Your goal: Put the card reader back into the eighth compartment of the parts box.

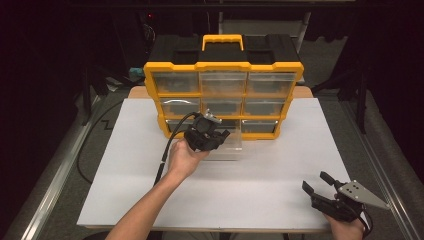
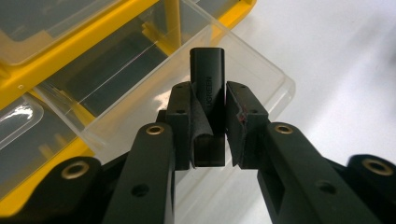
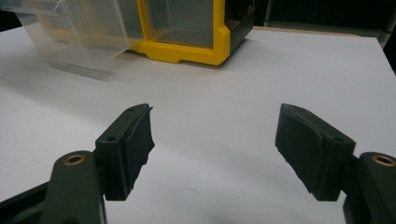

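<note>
My left gripper (image 2: 208, 126) is shut on a small black plug-shaped adapter (image 2: 208, 84) with pale lettering, held upright between the pads. It hangs over a clear plastic drawer (image 2: 243, 84) pulled out from the bottom row of the yellow and black drawer cabinet (image 1: 223, 66). In the high view my left gripper (image 1: 215, 136) sits just in front of the cabinet, over that drawer (image 1: 231, 148). My right gripper (image 1: 317, 182) rests near the table's front right corner, jaws wide apart with nothing between them (image 3: 215, 149).
The cabinet stands at the back of a white tabletop (image 1: 125, 165) and holds several clear drawers in three rows. A black cable (image 1: 167, 150) trails from the left gripper toward the front. Dark floor and metal rails flank the table.
</note>
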